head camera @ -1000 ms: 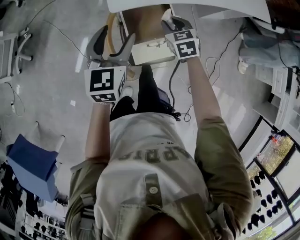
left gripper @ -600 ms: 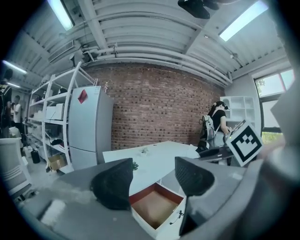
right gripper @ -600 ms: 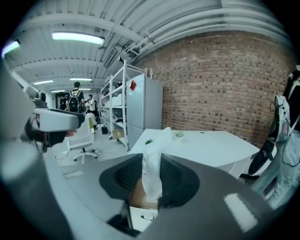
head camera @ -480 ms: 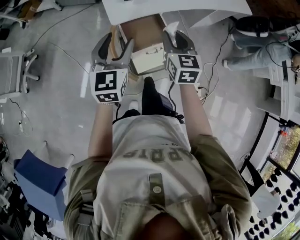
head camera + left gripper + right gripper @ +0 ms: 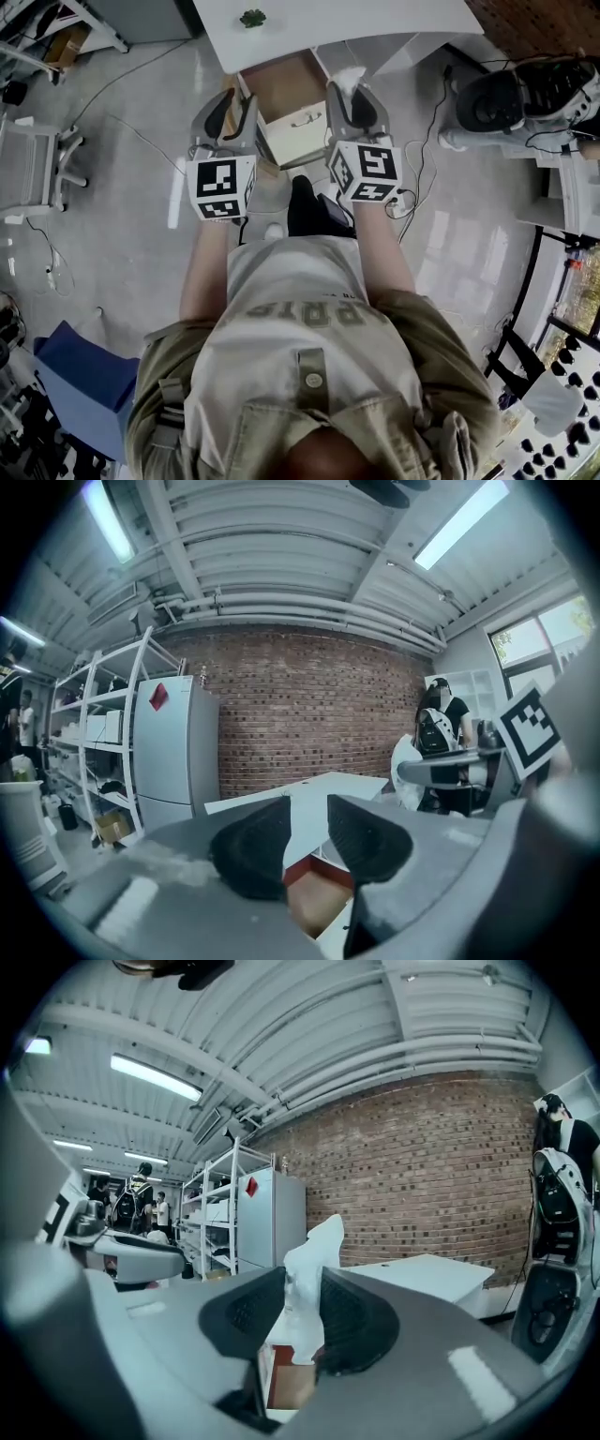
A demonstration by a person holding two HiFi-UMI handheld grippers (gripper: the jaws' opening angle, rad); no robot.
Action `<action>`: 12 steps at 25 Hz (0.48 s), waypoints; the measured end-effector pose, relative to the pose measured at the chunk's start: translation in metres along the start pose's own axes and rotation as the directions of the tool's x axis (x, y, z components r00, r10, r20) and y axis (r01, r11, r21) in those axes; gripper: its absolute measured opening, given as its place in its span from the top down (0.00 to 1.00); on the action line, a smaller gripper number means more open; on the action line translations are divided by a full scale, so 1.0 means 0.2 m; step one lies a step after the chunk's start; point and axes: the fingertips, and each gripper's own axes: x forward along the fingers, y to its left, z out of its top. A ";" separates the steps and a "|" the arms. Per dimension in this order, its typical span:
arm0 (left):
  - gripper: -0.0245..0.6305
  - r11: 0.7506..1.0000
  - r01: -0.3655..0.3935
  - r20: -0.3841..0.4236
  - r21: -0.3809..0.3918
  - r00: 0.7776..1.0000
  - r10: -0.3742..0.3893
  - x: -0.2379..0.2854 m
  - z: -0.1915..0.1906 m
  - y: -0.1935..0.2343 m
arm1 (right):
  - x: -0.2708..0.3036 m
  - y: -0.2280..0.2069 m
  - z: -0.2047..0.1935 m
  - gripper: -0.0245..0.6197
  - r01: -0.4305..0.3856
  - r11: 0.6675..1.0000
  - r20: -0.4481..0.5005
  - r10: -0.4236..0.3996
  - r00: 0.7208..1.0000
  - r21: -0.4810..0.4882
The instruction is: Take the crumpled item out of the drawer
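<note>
The brown-floored drawer point(image 5: 286, 94) stands pulled out under the white table point(image 5: 375, 23), its white front point(image 5: 298, 124) toward me. My right gripper point(image 5: 348, 90) hangs over the drawer's right side, shut on the white crumpled item point(image 5: 349, 75). In the right gripper view the crumpled item point(image 5: 312, 1269) sticks up between the pads of the right gripper point(image 5: 302, 1324). My left gripper point(image 5: 230, 111) is held left of the drawer. Its jaws are closing with nothing between them, and in the left gripper view the left gripper point(image 5: 306, 841) shows only the drawer point(image 5: 319, 897) through the gap.
A small green thing point(image 5: 252, 17) lies on the table. A chair frame point(image 5: 37, 159) and cables are on the floor at the left, a blue seat point(image 5: 80, 370) at lower left. A black chair point(image 5: 492, 98) stands at the right. A refrigerator point(image 5: 173, 752) and shelving stand by the brick wall.
The left gripper's jaws have come closer together. Both grippers now sit level, side by side before the drawer. The right gripper still holds the white item.
</note>
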 end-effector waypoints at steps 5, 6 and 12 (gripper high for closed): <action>0.80 1.000 -0.018 0.020 0.011 1.000 0.017 -0.02 0.05 0.03 | -0.02 0.00 0.08 0.80 0.017 1.000 0.054 -0.018 0.998 0.013; 0.82 1.000 -0.024 0.024 0.012 0.999 0.024 -0.02 0.05 0.04 | -0.03 0.01 0.10 0.80 0.020 1.000 0.064 -0.021 0.998 0.015; 0.95 0.997 -0.072 0.077 0.021 0.995 0.070 -0.01 0.13 0.09 | -0.01 -0.01 0.18 0.80 0.026 1.000 0.119 -0.027 0.993 0.010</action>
